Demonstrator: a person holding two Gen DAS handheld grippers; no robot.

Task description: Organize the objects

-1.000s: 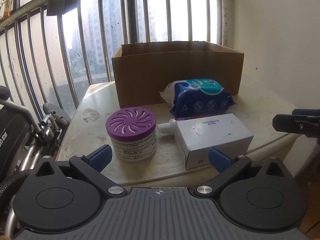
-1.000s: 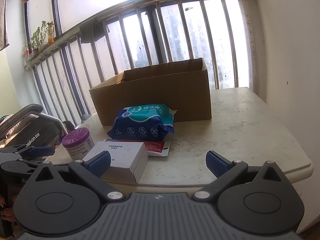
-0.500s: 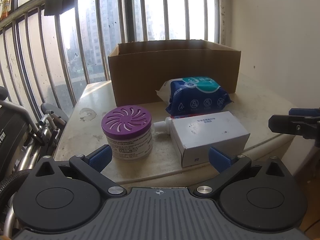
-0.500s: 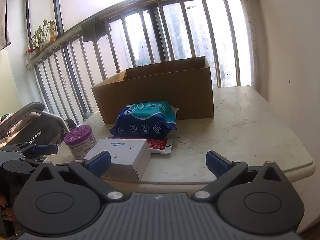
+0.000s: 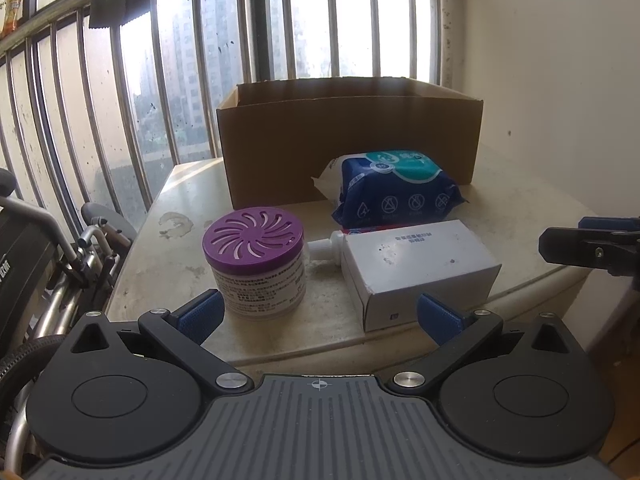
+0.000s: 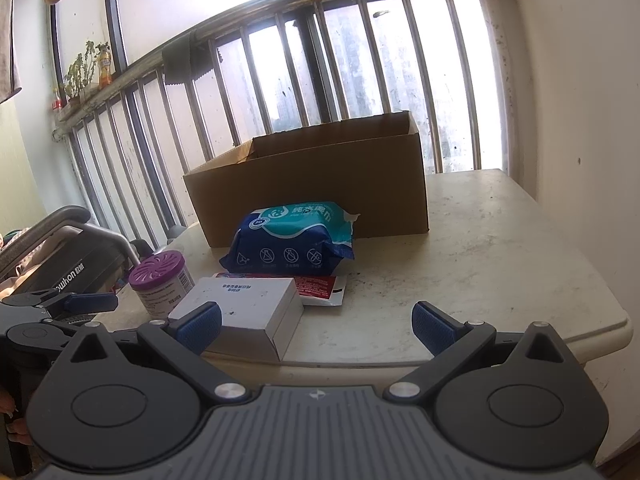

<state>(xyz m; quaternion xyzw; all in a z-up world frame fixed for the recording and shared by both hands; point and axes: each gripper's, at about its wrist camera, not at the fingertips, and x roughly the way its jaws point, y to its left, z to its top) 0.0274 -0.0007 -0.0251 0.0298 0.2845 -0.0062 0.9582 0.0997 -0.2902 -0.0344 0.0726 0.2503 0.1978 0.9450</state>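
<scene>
A purple-lidded round jar [image 5: 256, 260] [image 6: 162, 282], a white carton [image 5: 416, 268] [image 6: 244, 312], a white tube [image 5: 326, 244] with a red flat end [image 6: 320, 286] and a blue wet-wipe pack [image 5: 394, 188] [image 6: 292, 240] lie on the pale table [image 6: 500, 264] in front of an open cardboard box [image 5: 348, 136] [image 6: 312, 184]. My left gripper [image 5: 320, 314] is open and empty at the table's near edge, just short of the jar and carton. My right gripper [image 6: 316, 322] is open and empty, near the carton's right corner.
A barred window [image 5: 180, 80] stands behind the box. A wall [image 6: 580, 100] bounds the table on the right. A wheelchair [image 5: 48, 264] [image 6: 68, 256] stands to the left of the table. The table's right half [image 6: 520, 240] is bare.
Both grippers have eased a little closer to the table and the objects. Both stay open. Nothing on the table has moved.
</scene>
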